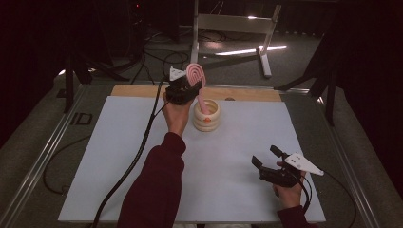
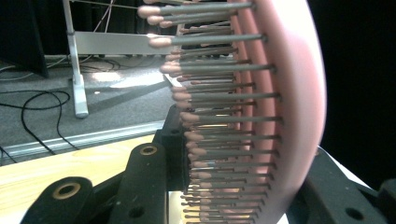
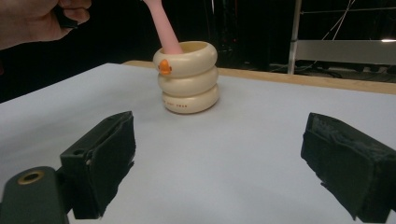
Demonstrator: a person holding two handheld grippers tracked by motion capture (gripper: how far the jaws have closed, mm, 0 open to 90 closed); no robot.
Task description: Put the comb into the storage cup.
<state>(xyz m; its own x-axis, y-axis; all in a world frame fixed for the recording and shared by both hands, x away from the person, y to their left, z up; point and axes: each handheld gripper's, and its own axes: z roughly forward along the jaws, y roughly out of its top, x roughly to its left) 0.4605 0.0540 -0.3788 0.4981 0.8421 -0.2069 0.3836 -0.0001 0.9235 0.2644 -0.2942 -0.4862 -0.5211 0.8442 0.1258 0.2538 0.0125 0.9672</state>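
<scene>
White table (image 1: 142,156): left gripper (image 1: 190,85) clamps hairbrush (image 1: 196,75) upright; handle in holder (image 1: 206,115).

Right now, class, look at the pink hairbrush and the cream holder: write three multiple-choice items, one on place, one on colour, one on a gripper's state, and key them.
1. Where is the hairbrush handle?
A. inside the holder
B. flat on the table
C. on the floor

2. The mark on the holder's side is
A. blue
B. orange
C. green

3. The right gripper is
A. shut on the holder
B. shut on the brush
C. open

Key: A, the handle enters the holder's mouth; B, orange shows in the right gripper view; C, its jaws stand apart, nothing between them.
</scene>
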